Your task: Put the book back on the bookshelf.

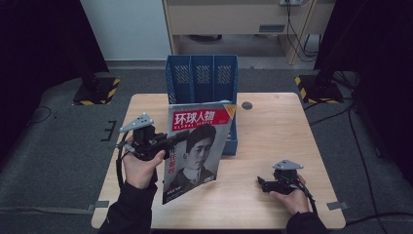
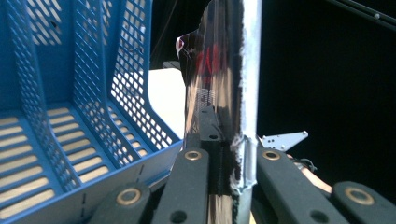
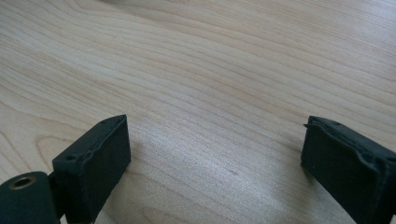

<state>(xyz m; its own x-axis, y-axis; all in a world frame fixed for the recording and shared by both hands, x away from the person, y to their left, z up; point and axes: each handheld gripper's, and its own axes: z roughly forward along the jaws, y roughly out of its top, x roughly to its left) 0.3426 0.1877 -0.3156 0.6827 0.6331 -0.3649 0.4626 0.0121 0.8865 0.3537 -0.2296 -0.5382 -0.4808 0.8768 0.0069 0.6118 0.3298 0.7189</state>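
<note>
The left hand-held gripper (image 1: 168, 142) is clamped on the left edge of a magazine (image 1: 197, 146), holding it upright above the surface (image 1: 272, 126). The cover faces the person: a red title band across the top and a dark portrait below it. The magazine's top edge stands just in front of a blue file rack (image 1: 202, 73) with three slots, which sits at the far middle of the surface. Its bottom edge hangs near the person's side of the surface; whether it touches the wood cannot be told.

In the left gripper view the jaws press from both sides on the magazine's edge (image 2: 233, 93), seen side-on as a thin glossy strip, with the rack (image 2: 70, 116) open to its left.

The right hand-held gripper (image 1: 263, 184) rests low over the surface at the near right, well apart from the magazine. Its jaws stand wide apart with nothing between them, bare wood (image 3: 210, 93) beneath.
</note>
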